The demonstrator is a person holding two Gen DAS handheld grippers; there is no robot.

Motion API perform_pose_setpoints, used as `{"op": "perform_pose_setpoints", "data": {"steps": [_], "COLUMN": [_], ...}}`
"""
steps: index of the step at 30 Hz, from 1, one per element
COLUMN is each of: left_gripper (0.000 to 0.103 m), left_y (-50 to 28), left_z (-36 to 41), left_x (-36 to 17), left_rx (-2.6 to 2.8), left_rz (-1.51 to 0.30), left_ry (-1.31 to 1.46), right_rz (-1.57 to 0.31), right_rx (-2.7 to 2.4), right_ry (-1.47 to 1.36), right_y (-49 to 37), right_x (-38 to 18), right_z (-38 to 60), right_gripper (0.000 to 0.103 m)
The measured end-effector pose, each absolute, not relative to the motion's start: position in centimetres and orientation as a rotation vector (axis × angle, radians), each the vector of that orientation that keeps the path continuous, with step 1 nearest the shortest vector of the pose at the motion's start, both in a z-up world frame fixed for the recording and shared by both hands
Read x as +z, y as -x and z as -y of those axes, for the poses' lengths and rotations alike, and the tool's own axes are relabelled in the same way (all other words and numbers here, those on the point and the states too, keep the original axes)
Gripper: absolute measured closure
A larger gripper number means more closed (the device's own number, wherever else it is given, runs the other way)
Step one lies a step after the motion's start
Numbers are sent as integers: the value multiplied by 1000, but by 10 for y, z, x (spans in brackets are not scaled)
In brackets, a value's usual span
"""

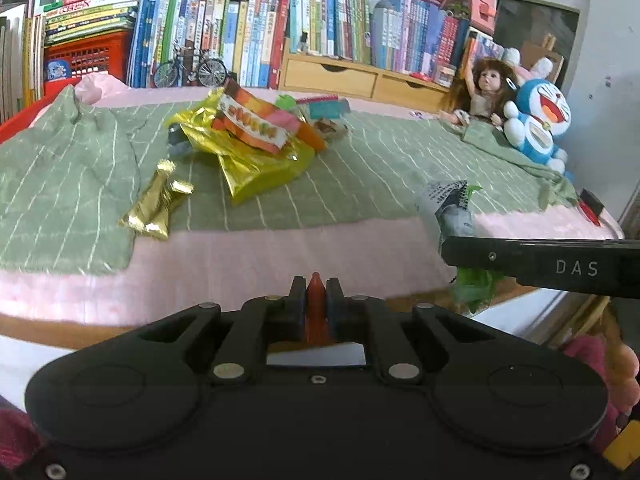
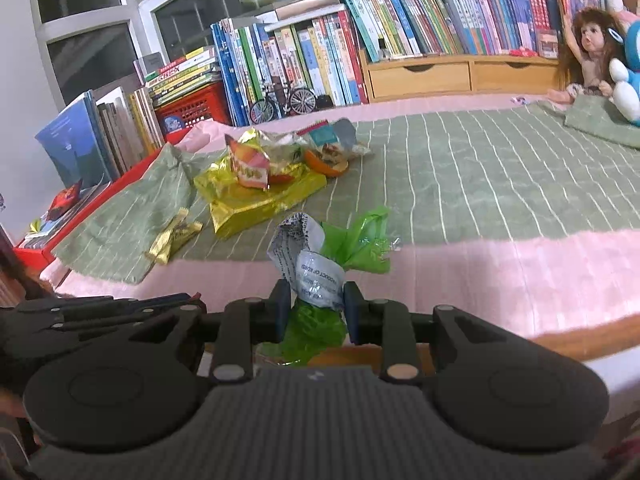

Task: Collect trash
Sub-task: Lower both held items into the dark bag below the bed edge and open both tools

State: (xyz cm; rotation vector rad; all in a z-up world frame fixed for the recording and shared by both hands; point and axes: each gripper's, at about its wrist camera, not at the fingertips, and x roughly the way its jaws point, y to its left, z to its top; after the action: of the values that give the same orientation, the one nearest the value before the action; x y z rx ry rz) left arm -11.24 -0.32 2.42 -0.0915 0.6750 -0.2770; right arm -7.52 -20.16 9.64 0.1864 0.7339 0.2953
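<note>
My left gripper [image 1: 316, 288] is shut on a thin orange-red wrapper piece [image 1: 316, 308] above the pink bed edge. My right gripper [image 2: 314, 296] is shut on a crumpled green and silver wrapper [image 2: 320, 256], which sticks up past the fingertips. In the left wrist view that wrapper [image 1: 452, 204] shows at the right, above one of the right gripper's black fingers [image 1: 540, 260]. More trash lies on the green striped blanket [image 1: 380, 168]: a yellow-gold foil bag [image 1: 260, 164], an orange and pink packet [image 1: 256, 120] on top of it, and two small gold wrappers [image 1: 158, 204].
A row of books [image 1: 248, 40] and a wooden drawer unit [image 1: 352, 76] stand behind the bed. A doll [image 1: 484, 88] and a blue plush toy [image 1: 540, 120] sit at the far right. A model bicycle [image 1: 192, 68] and a red basket [image 1: 84, 56] stand at the back left.
</note>
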Motion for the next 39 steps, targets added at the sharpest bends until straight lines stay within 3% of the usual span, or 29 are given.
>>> {"op": "perform_pose_setpoints", "data": {"steps": [15,39], "left_gripper": [93,93], "left_y": [152,116], "left_z": [8,16], "left_x": [-17,-97], "left_rx": [-298,-287], "left_rz": [-825,-1087], "left_ry": [101,114], "right_rz": [-864,-1213], "right_rx": [295,225], "right_ry": [-222,-258], "right_y": [121,110], "right_x": [70,-18], "right_z": [207,206], "right_gripper": [73,71]}}
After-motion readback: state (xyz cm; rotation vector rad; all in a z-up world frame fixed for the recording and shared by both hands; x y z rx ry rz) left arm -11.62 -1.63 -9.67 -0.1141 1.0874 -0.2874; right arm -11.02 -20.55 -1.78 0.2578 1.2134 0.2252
